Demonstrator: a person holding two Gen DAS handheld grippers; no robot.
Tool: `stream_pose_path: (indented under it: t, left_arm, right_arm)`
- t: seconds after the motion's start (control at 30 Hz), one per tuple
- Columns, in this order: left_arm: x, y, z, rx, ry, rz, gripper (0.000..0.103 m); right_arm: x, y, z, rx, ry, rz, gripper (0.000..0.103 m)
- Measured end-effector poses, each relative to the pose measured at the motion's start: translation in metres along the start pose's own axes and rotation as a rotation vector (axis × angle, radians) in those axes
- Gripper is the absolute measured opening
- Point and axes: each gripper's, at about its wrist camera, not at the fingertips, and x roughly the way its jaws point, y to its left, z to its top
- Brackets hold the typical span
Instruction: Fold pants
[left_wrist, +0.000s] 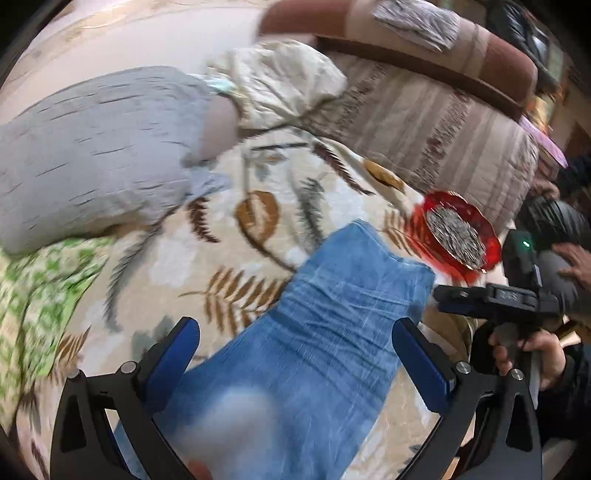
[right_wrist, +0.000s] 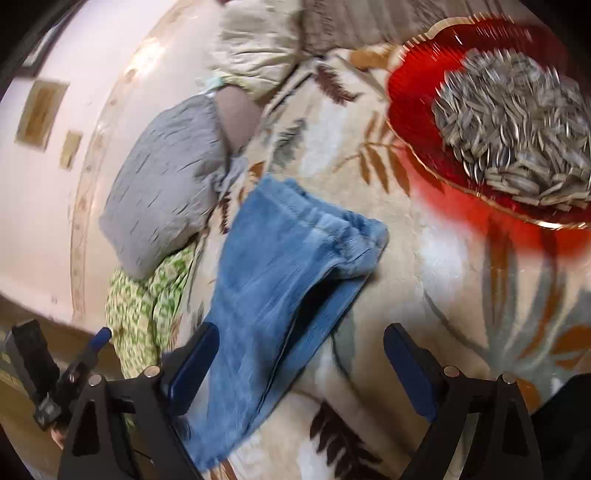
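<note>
Left wrist view gives me my left gripper (left_wrist: 295, 350) spread wide over the blue pants (left_wrist: 314, 332), gripping nothing — they lie folded on the leaf-patterned blanket (left_wrist: 229, 221). My right gripper (right_wrist: 301, 354) gapes wide too, its left finger (right_wrist: 195, 362) beside the denim's edge.

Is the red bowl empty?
No, the red bowl is heaped with striped sunflower seeds.

a leaf-patterned cream blanket (left_wrist: 258, 229) spreads ahead of the claw; beyond it stands a striped brown sofa (left_wrist: 424, 122), with a pale wall (right_wrist: 48, 206) to the left.
</note>
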Motion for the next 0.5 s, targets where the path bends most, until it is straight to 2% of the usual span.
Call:
stream_pose_path:
  t: [0.1,0.27,0.43,0.5]
  left_arm:
    - [0.026,-0.006,0.01,0.096,0.061,-0.051,0.103]
    - [0.072,-0.01,0.028,0.198,0.153,-0.124,0.103]
    - [0.107,-0.012,0.054,0.248,0.199,-0.244,0.103]
    - [0.119,-0.012,0.062,0.265,0.206,-0.268,0.103]
  right_arm:
    - [0.016,-0.004,0.003,0.056,0.004,0.007,0.092]
    - [0.024,-0.011,0.012,0.196,-0.051,0.049,0.089]
    - [0.037,-0.01,0.017,0.22,-0.072,0.02,0.07]
    - [0.04,-0.01,0.018,0.217,-0.081,0.007,0.061]
